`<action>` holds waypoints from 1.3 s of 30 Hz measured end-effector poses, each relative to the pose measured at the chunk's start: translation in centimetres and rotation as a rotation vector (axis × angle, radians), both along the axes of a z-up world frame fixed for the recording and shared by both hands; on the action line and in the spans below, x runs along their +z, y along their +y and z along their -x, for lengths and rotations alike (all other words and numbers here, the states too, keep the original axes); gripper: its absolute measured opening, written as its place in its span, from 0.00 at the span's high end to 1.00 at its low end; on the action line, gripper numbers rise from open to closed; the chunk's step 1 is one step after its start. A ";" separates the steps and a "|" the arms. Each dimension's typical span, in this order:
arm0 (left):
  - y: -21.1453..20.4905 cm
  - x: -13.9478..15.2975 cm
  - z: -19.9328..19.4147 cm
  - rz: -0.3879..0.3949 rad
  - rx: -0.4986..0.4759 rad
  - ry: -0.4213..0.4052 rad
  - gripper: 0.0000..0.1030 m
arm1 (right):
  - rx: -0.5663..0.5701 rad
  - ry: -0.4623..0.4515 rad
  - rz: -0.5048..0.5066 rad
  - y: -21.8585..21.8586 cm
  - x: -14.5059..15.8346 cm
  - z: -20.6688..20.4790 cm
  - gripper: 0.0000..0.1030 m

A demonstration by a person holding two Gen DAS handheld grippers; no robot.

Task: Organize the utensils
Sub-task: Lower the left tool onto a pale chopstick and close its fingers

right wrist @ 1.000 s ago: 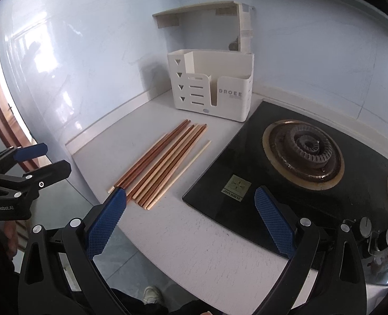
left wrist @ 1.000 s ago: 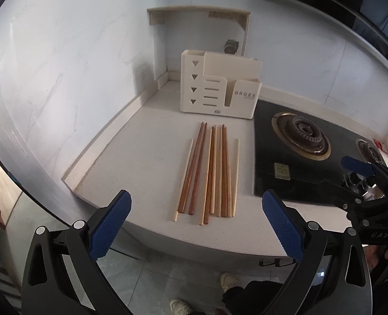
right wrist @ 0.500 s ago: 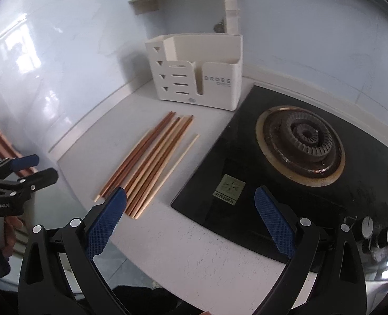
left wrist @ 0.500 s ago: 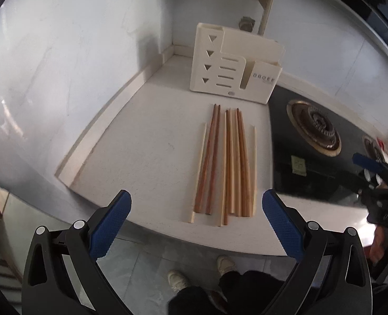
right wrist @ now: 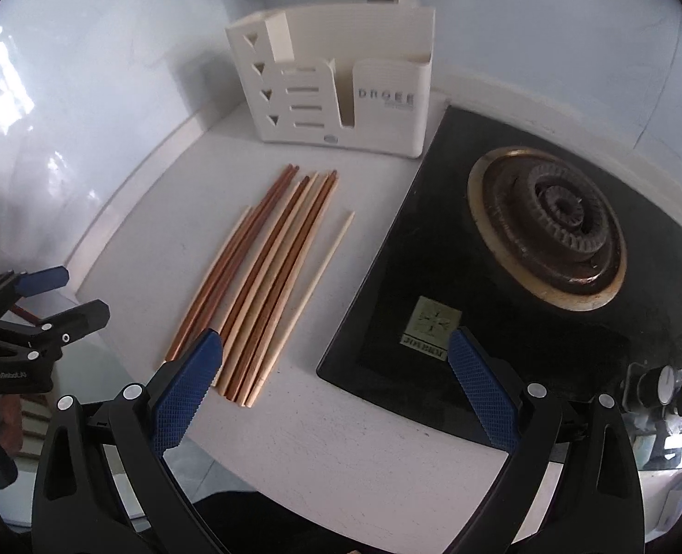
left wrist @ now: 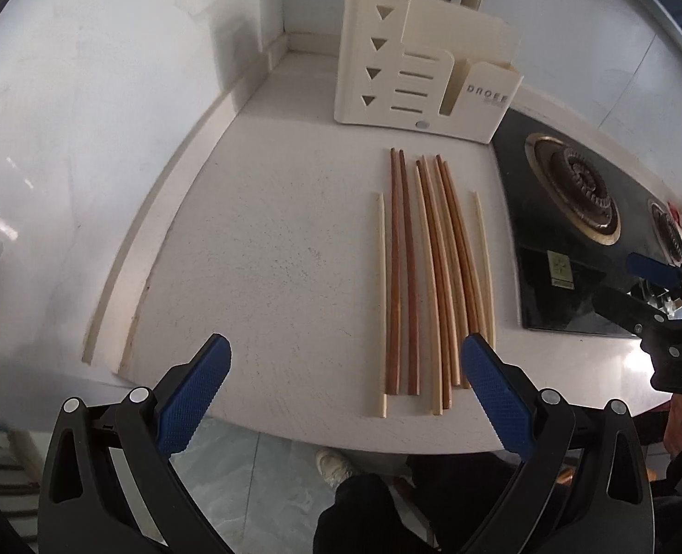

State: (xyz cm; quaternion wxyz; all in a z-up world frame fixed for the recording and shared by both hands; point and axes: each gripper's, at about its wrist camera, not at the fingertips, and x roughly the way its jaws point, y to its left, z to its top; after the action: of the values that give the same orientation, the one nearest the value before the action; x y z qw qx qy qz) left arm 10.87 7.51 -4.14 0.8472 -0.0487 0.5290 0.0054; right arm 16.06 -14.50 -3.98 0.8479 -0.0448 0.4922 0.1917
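Kitchen corner, white table [left wrist: 271, 254] beside stove [right wrist: 548, 249]. Chopsticks [left wrist: 426, 277] lying side by side, long axis pointing toward holder [left wrist: 424, 74]. Left tongs [left wrist: 345, 388] hovering agape nearest their near ends; right tongs [right wrist: 336, 383] also agape, empty.

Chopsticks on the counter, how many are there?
8 chopsticks that I can tell apart, side by side on the counter before the cream holder: a pale one at each edge, two dark ones, four packed together. Tight ones may hide more.
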 end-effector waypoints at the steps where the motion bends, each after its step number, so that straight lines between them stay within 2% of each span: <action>1: 0.2 -0.1 -0.3 0.003 -0.002 0.008 0.06 | -0.004 0.016 -0.006 0.3 -0.2 -0.3 0.04; 6: 0.3 -0.7 -2.4 0.003 -0.048 0.056 0.06 | -0.023 0.046 -0.001 1.0 -0.5 -1.7 0.04; 9: 0.1 -1.1 -3.4 -0.033 -0.070 0.073 0.07 | -0.018 0.064 0.026 1.6 -0.9 -2.3 0.04; 18: 0.2 -3.3 -5.8 -0.016 -0.097 0.162 0.13 | -0.019 0.155 0.077 3.1 -2.4 -4.5 0.05; 21: 0.2 -3.9 -6.7 -0.022 -0.108 0.192 0.14 | -0.033 0.214 0.079 3.3 -3.1 -5.6 0.09; 24: 0.5 -4.9 -7.7 0.000 -0.102 0.268 0.14 | -0.038 0.245 0.081 3.9 -3.6 -6.9 0.12; 27: 0.5 -5.3 -8.1 -0.007 -0.111 0.278 0.16 | -0.036 0.273 0.102 4.4 -4.3 -7.8 0.21; 36: 0.0 -6.1 -9.2 -0.035 -0.132 0.308 0.22 | -0.057 0.367 0.107 4.5 -5.1 -9.7 0.30; 39: 0.2 -6.7 -9.4 -0.017 -0.122 0.327 0.27 | -0.061 0.404 0.129 4.9 -5.3 -10.0 0.35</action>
State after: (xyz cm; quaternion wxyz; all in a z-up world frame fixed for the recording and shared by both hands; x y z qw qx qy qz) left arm 20.31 7.66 -10.79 0.7491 -0.0081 0.6616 -0.0339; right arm 26.04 -9.60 -9.23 0.7326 -0.0448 0.6647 0.1391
